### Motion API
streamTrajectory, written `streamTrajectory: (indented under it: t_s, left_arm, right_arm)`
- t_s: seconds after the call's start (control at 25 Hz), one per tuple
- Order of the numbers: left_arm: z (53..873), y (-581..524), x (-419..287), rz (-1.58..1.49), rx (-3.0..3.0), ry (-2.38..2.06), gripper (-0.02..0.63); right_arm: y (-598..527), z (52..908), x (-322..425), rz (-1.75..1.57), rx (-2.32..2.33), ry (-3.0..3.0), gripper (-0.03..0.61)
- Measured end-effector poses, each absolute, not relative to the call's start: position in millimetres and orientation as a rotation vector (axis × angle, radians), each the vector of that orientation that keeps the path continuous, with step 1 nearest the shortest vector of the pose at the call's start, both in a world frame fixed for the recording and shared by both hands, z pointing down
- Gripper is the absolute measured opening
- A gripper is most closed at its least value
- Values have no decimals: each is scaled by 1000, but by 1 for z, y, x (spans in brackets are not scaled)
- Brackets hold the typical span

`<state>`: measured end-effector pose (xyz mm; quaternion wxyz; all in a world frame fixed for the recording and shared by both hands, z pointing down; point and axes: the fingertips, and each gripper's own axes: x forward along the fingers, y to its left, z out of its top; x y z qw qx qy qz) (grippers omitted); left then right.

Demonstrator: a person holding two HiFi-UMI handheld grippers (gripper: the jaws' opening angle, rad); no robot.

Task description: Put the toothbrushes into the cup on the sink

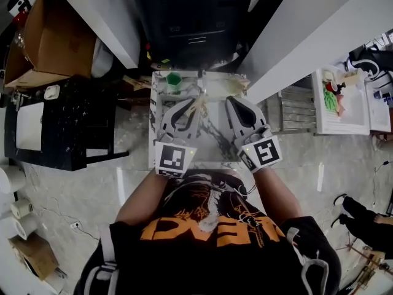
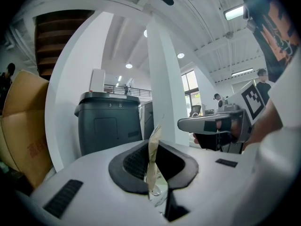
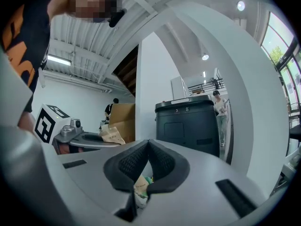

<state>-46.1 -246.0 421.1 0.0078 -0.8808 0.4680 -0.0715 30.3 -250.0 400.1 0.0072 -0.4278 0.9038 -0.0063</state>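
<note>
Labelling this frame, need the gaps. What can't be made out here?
Left gripper view: the wrapper hides what the paper packet in the left gripper contains. In the head view it is too small.
Head view: the inside of the green cup is too small to see.
Head view: the counter top is largely covered by both grippers.
Right gripper view: below the shut right gripper, only a sliver shows past its own body.
</note>
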Motion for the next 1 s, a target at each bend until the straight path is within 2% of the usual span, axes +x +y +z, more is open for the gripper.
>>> streamTrajectory:
  t_s: [0.4,0.72,1.0]
  left_arm:
    - [434,-288,-114,-264,-2634,1623,51]
    - [483,-333,-137,-366,-2593,1665,51]
    - [545,-363,-141,-506,-2628,1693,51]
  right_arm:
    - [-250,402,0,-41,-1321,2856,14]
    - [-239,402,-28,-75,-1292,2893,14]
    - [-236,394,-10,-59,-1402,2860,14]
